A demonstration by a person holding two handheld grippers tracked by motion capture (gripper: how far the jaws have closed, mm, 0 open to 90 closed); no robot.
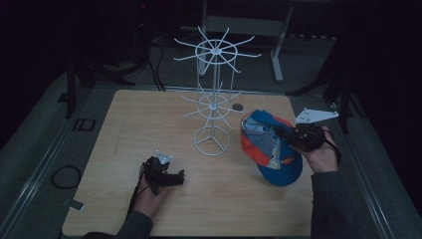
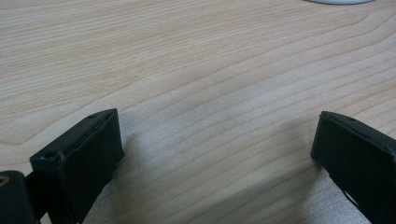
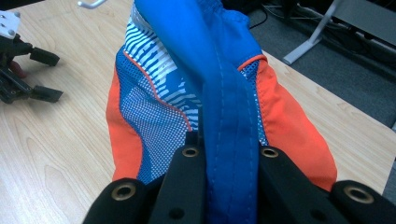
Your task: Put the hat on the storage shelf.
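Observation:
A blue and orange cap (image 1: 271, 147) with white striped mesh panels hangs just above the right side of the wooden table (image 1: 124, 124). My right gripper (image 1: 288, 137) is shut on it from the right. In the right gripper view the two black jaws pinch a fold of the cap's blue fabric (image 3: 229, 154). A white wire display stand (image 1: 214, 94) with radial hooks rises at the table's middle, just left of the cap. My left gripper (image 1: 174, 177) rests low at the front left, open; in its own view the wide-apart jaws frame bare wood (image 2: 215, 135).
The stand's round base (image 1: 211, 142) sits between the two grippers. A small dark hole (image 1: 238, 106) marks the table behind the stand. Cables (image 1: 64, 177) lie on the grey floor at the left, and a desk frame (image 1: 276, 50) stands behind the table.

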